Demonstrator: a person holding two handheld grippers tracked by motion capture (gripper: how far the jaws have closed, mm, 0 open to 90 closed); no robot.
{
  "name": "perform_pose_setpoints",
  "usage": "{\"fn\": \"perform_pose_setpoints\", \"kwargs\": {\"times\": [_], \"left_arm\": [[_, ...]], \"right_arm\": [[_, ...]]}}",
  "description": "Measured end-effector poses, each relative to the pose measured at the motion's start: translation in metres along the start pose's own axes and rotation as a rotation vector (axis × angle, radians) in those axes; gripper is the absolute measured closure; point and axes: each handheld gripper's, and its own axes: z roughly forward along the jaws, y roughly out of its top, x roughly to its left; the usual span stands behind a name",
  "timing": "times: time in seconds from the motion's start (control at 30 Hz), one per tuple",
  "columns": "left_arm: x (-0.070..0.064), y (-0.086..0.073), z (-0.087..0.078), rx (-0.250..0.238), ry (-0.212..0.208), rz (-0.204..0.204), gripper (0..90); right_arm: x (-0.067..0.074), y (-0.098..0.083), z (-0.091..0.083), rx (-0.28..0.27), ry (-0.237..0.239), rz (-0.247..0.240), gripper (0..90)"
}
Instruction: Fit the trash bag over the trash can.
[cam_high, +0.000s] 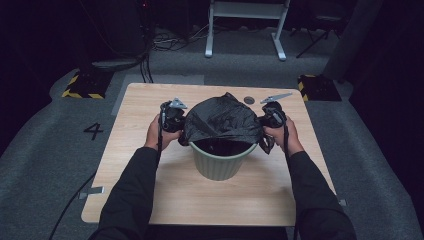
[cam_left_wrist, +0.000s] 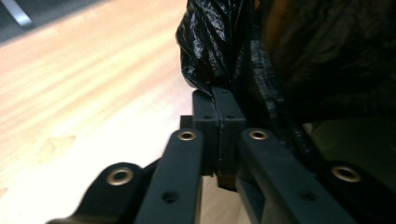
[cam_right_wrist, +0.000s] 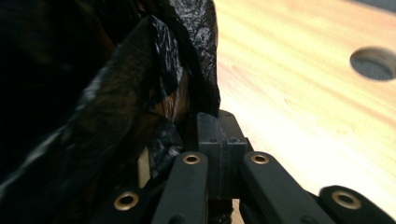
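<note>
We hold the left gripper (cam_high: 176, 116) and right gripper (cam_high: 270, 118) with jaws pinched tight on opposite edges of the crinkled black plastic bin liner (cam_high: 223, 120), stretched between them. Its mouth hangs just above the pale green ribbed plastic bin (cam_high: 220, 162), mid-table. The rim lies below and between both grippers, equally near; bare light wooden table (cam_high: 150, 200) surrounds it.

Left tool (cam_left_wrist: 218, 100), right tool (cam_right_wrist: 221, 123): matte black jaws, brass-ringed rivets, grey three-cornered top plates, black trailing cables. Person: black long sleeves.
</note>
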Motion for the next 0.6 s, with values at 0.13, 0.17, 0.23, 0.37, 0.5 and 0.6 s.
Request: {"fn": "perform_pose_setpoints", "kwargs": {"times": [0.13,0.17,0.23,0.37,0.5,0.6], "left_arm": [[0.004,-0.006,-0.014,-0.043,0.055,-0.019,62.3],[0.005,-0.009,-0.021,-0.074,0.063,-0.027,56.9],[0.007,-0.012,-0.032,-0.108,0.111,-0.048,41.1],[0.013,-0.022,-0.058,-0.174,0.132,-0.064,28.3],[0.010,-0.025,-0.077,-0.184,0.117,-0.009,24.4],[0.001,-0.026,-0.084,-0.171,0.104,0.045,21.7]], "right_arm": [[0.000,-0.005,-0.015,-0.076,-0.013,-0.024,82.1],[0.000,-0.007,-0.018,-0.080,-0.027,-0.032,80.0],[0.000,-0.011,-0.027,-0.096,-0.050,-0.048,70.1],[-0.002,-0.019,-0.047,-0.144,-0.080,-0.101,54.8],[-0.002,-0.022,-0.067,-0.200,-0.109,-0.113,37.7],[-0.004,-0.024,-0.084,-0.264,-0.125,-0.115,30.1]]}}
